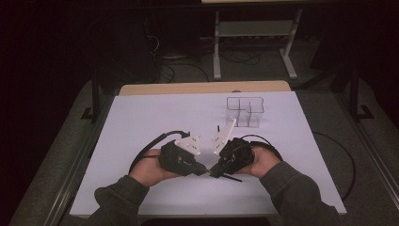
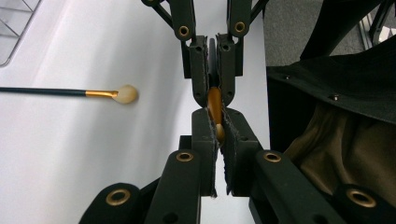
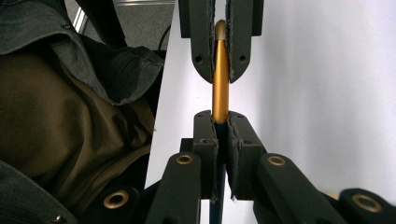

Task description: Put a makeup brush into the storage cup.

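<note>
**White table, one brush pinched from both sides**

White table [image 1: 141,122] under dim light, dark floor and stands beyond. Near the front edge, left gripper [image 1: 203,167] and right gripper [image 1: 216,168] tip to tip, just above the sheet. Between them, a slim brush [image 3: 220,88] with a gold collar.

Seen from the right gripper view: own fingers [image 3: 205,135] clamped on the dark handle just below the gold collar, opposite fingers closed over the collar's far end. Seen from the left gripper view: own fingers [image 2: 203,135] pinched on the pale tip end, gold showing in the small gap between the two pairs. Both pairs clenched, nothing released. In the high view, dark handle sticking out past the right gripper toward the person.

Farther off: a spare brush [image 2: 100,93] flat on the table, well apart; a clear box [image 1: 244,110] with compartments toward the back, right of centre.

Likely a handover or regrip, judged from the double hold.

Possible trouble from here:
- Bending or snapping the thin handle, through any pull or twist off line with both grips tight.
- Crushing the bristles, through too hard a squeeze at the tip end.
- Dropping the brush onto the table, through both grips loosening together.
- Slipping on the smooth gold collar, through a hold on so short a length.
</note>
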`<move>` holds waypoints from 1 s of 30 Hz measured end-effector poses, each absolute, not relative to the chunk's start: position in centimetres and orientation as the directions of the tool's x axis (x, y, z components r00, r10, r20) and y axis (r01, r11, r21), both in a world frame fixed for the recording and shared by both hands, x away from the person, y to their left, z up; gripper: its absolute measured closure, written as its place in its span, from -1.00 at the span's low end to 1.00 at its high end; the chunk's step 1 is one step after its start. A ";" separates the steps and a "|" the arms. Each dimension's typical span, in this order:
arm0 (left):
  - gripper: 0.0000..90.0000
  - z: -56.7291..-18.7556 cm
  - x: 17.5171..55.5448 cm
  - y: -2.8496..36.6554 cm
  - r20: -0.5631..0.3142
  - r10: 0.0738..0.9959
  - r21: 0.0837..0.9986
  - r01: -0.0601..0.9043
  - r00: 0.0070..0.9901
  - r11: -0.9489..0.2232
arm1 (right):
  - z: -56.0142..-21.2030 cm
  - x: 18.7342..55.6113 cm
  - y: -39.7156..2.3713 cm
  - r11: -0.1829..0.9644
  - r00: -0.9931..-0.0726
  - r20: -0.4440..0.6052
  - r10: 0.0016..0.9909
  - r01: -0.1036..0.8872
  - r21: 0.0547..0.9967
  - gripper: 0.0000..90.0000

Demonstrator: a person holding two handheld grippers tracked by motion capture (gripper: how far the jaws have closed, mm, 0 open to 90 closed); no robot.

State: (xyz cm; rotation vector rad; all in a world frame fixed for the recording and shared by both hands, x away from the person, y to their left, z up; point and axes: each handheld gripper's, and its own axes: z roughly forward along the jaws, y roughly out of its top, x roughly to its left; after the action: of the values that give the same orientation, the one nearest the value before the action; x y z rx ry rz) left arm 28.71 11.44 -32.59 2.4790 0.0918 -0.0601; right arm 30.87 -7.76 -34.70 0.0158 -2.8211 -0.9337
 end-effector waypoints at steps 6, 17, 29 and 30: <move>0.61 -32.2 28.7 12.1 -0.062 0.076 0.637 0.098 0.995 -0.765 | -35.0 30.9 -8.0 0.802 -0.986 0.153 -0.064 0.040 0.596 0.83; 0.39 -32.3 28.9 14.5 -0.071 0.149 0.668 0.158 0.986 -0.728 | -34.7 31.6 -10.0 0.773 -0.988 0.155 0.003 0.101 0.627 0.83; 0.18 -33.3 28.7 16.4 -0.095 0.210 0.698 0.215 0.973 -0.683 | -34.2 32.5 -11.2 0.733 -0.987 0.142 0.071 0.148 0.664 0.83; 0.16 -33.5 28.7 16.6 -0.095 0.217 0.703 0.220 0.972 -0.677 | -34.1 32.6 -11.3 0.731 -0.986 0.143 0.080 0.156 0.665 0.83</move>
State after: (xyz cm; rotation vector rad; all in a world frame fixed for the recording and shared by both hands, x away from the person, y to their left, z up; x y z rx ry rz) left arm 28.73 16.60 -33.46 2.3338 0.3040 -0.0049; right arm 32.61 -11.32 -34.10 -0.1925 -2.8240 -1.0987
